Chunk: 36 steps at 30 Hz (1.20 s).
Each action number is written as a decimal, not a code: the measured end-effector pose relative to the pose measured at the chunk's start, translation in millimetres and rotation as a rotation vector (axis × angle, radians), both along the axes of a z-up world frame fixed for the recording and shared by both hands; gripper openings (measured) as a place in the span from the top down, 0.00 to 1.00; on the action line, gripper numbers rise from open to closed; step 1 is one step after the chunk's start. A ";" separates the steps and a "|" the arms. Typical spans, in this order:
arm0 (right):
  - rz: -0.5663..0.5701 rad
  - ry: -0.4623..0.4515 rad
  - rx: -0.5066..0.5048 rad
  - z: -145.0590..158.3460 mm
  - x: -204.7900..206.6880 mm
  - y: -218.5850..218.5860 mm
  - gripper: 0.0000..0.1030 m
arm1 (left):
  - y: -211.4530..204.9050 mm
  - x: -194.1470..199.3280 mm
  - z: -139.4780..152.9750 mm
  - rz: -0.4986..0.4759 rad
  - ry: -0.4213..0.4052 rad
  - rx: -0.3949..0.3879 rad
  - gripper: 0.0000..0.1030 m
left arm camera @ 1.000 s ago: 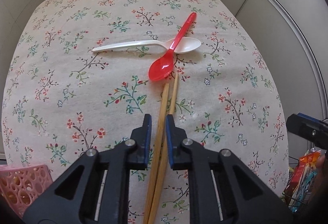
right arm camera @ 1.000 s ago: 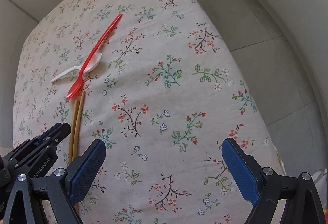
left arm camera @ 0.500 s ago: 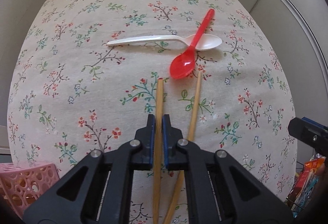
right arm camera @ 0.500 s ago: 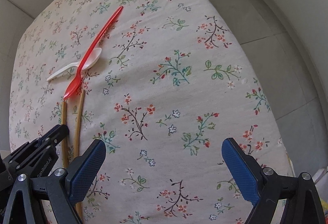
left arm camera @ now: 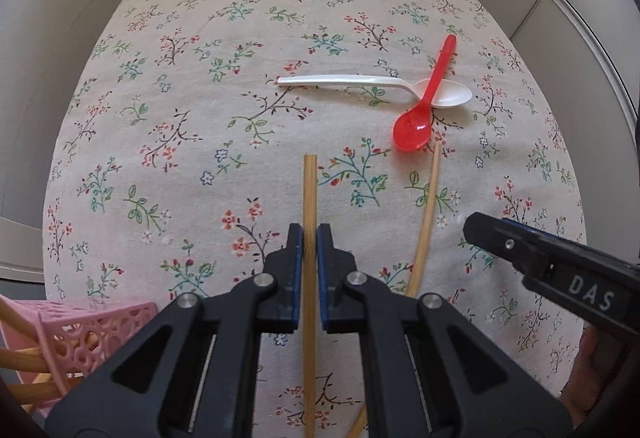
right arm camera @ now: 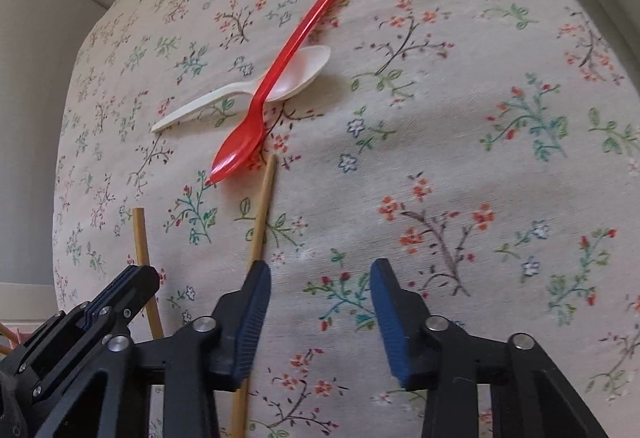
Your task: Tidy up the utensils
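Observation:
My left gripper (left arm camera: 309, 238) is shut on one bamboo chopstick (left arm camera: 309, 189) and holds it above the floral tablecloth (left arm camera: 192, 141); the gripper (right arm camera: 132, 280) and that chopstick (right arm camera: 141, 238) also show in the right wrist view. The second chopstick (left arm camera: 428, 209) lies on the cloth to the right, its tip near a red spoon (left arm camera: 424, 105). The red spoon lies across the bowl of a white spoon (left arm camera: 372, 83). My right gripper (right arm camera: 320, 274) is open, with its left finger over the lying chopstick (right arm camera: 262, 213). The red spoon (right arm camera: 280, 77) and white spoon (right arm camera: 240, 89) lie beyond it.
A pink perforated basket (left arm camera: 80, 330) with several chopsticks inside stands at the lower left, off the table's near-left corner. My right gripper (left arm camera: 552, 270) shows at the right of the left wrist view. Pale walls surround the table.
My left gripper lifted one chopstick away to the left, apart from the other. My right gripper moved in toward the lying chopstick and narrowed its opening.

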State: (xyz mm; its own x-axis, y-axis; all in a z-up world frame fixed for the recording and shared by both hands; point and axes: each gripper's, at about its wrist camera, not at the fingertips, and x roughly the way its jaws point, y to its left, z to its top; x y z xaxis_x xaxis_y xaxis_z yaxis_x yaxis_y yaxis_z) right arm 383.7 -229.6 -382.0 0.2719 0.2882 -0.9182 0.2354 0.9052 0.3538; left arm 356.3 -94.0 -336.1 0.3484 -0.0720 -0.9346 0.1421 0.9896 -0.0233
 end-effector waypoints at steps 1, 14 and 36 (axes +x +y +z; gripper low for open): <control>-0.004 0.005 0.005 -3.5 2.3 2.8 0.67 | 0.7 0.3 -0.5 0.001 0.003 0.001 0.92; 0.058 -0.057 -0.092 -7.3 20.0 43.3 0.82 | 8.7 4.2 -4.6 0.012 0.018 -0.005 0.92; 0.096 -0.224 -0.139 65.5 -30.8 15.0 0.96 | -12.4 -41.4 43.7 -0.128 -0.122 -0.015 0.92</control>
State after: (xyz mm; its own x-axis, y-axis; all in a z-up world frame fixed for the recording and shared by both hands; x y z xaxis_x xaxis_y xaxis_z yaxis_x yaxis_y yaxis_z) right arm 352.9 -214.6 -316.5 0.4503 0.1978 -0.8707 0.0762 0.9631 0.2582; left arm 315.0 -106.4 -292.4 0.4460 -0.1369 -0.8845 0.2695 0.9629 -0.0132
